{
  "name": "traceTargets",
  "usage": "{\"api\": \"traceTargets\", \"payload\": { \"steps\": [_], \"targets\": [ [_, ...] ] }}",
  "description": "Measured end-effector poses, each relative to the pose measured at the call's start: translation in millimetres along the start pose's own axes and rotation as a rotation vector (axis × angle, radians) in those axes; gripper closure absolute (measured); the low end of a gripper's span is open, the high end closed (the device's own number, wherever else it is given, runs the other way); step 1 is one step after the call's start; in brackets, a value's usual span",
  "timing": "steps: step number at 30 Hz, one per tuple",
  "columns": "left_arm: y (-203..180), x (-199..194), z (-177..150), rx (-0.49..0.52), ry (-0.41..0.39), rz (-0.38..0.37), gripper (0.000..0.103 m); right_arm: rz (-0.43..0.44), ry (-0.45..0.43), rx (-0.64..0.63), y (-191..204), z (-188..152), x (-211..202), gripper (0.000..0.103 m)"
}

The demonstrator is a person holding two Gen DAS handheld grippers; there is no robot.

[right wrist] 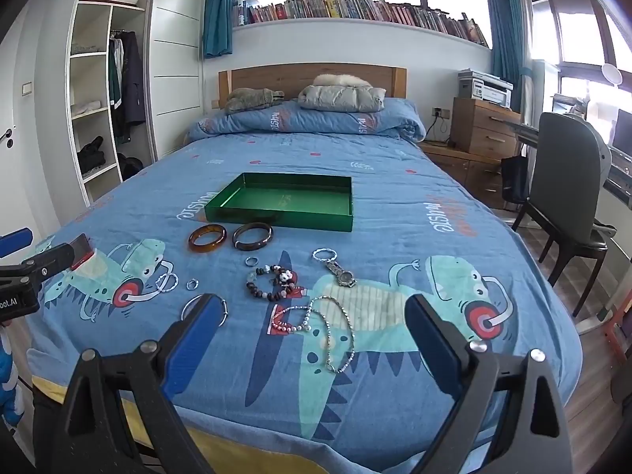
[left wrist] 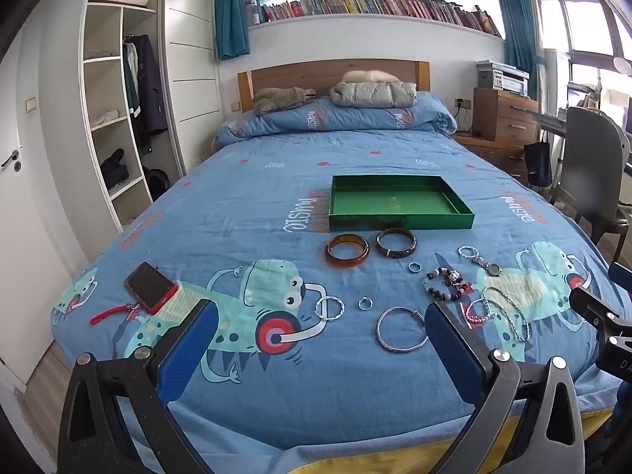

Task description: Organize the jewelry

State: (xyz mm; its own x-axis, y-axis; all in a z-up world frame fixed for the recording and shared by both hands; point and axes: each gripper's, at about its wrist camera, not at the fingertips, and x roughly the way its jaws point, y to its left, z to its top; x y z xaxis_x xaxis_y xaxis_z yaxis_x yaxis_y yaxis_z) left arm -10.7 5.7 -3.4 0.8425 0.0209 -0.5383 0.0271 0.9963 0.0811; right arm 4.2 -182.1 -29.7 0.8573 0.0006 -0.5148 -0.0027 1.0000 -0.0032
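Note:
An empty green tray point(left wrist: 401, 220) point(right wrist: 276, 219) lies mid-bed. In front of it sit an amber bangle point(left wrist: 347, 251) point(right wrist: 207, 238) and a dark bangle point(left wrist: 396, 241) point(right wrist: 252, 236). Nearer lie small rings point(left wrist: 365, 302) point(right wrist: 192, 284), a twisted silver ring point(left wrist: 329, 307), a silver bangle point(left wrist: 402, 329), a bead bracelet with a panda charm point(left wrist: 445, 283) point(right wrist: 272, 281), a keychain watch point(left wrist: 484, 261) point(right wrist: 340, 272) and a silver chain necklace point(left wrist: 507, 312) point(right wrist: 335, 328). My left gripper point(left wrist: 322, 316) and right gripper point(right wrist: 312, 312) hover open above the bed's near edge, holding nothing.
A red phone point(left wrist: 151, 287) with a red strap lies at the bed's left. Folded duvet and pillows point(left wrist: 347, 114) fill the headboard end. A wardrobe point(left wrist: 118, 98) stands left; a chair point(right wrist: 568, 197) and wooden drawers point(right wrist: 480, 126) stand right.

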Motion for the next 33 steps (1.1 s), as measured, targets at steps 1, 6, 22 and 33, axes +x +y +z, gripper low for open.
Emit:
{"api": "traceTargets", "payload": {
  "steps": [1,6,22,33],
  "targets": [
    [0,0,0,-0.001,0.001,0.0,0.0,0.0,0.003,0.0,0,0,1,0.008],
    [-1,2,0,0.002,0.005,-0.008,0.0,0.001,0.005,0.001,-2,-1,3,0.008],
    [-7,14,-1,0.009,0.033,-0.026,0.0,0.013,0.024,0.008,-8,-6,18,0.008],
    [-9,28,-3,0.012,0.047,-0.029,0.0,0.025,0.041,0.005,-11,-9,29,0.01]
  ]
}}
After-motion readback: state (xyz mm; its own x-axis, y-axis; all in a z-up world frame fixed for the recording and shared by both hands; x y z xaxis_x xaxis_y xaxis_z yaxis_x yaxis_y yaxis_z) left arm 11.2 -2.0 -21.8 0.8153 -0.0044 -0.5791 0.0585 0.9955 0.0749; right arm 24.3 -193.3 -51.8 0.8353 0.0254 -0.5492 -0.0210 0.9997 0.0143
